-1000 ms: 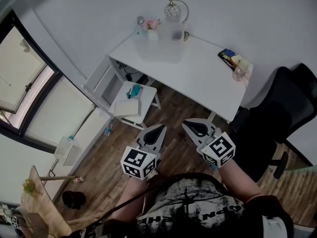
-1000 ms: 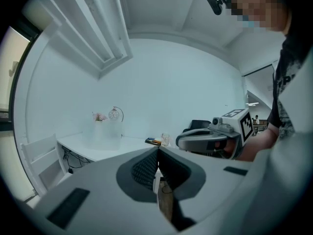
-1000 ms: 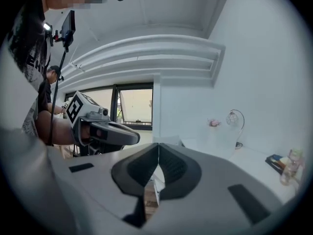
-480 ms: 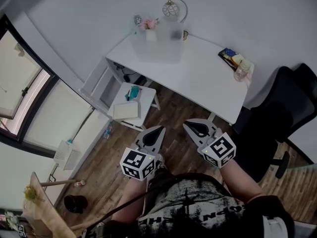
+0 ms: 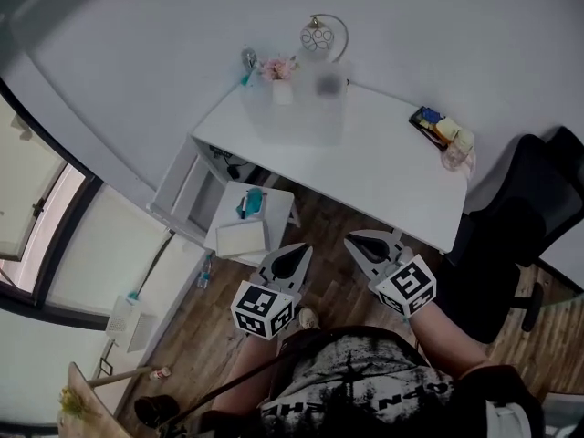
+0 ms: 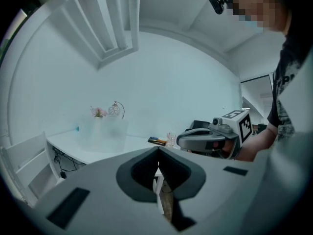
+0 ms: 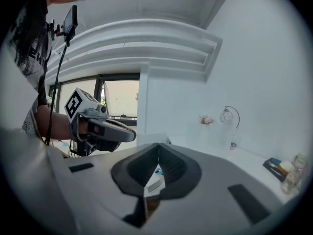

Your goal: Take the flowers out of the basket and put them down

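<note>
Pink flowers [image 5: 276, 67] stand at the far edge of a white desk [image 5: 383, 167], beside a pale see-through basket [image 5: 290, 108]. Both are small and far off in the left gripper view, the flowers [image 6: 99, 112] just behind the basket [image 6: 104, 130]. My left gripper [image 5: 294, 255] and right gripper [image 5: 361, 243] hang side by side over the wooden floor, short of the desk and pointing toward it. Both are shut with nothing between their fingers. Each gripper view shows its own jaws meeting, the left gripper [image 6: 157, 153] and the right gripper [image 7: 158, 148].
A round wire ornament [image 5: 318, 36] stands behind the basket. A dark book [image 5: 427, 117] and a glass [image 5: 453, 153] sit at the desk's right end. A small white side table [image 5: 248, 217] stands before the desk, a black office chair [image 5: 511, 235] to the right, and windows on the left.
The person has stepped toward the desk, carrying both grippers forward together. The desk and side table now sit closer to the grippers. Both grippers stay shut and empty.
</note>
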